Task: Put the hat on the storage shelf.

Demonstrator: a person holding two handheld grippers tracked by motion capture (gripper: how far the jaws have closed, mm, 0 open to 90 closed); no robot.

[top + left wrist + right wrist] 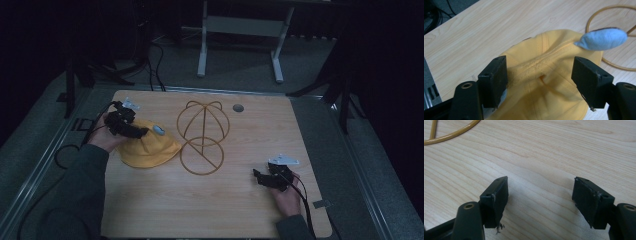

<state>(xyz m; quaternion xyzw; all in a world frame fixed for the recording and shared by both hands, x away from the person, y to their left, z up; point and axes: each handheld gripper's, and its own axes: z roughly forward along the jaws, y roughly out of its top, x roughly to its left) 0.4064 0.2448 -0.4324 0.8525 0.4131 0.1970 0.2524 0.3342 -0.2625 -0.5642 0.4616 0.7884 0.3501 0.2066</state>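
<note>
1. The yellow hat (148,148) lies at the table's (210,200) left side, just beside the wire stand (202,137);
2. Left gripper (540,75) spread over its crown, pads off the cloth;
3. Right gripper (540,197) spread above bare wood.

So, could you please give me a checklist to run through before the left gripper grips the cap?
1. Left gripper open: ok.
2. Cap between its fingers: ok, crown fabric sits between them, not pinched.
3. Cap flat on table: ok.
4. Wire stand free beside cap: ok.
5. Right gripper open, nothing held: ok.
6. Cap touching stand: cannot tell.
</note>
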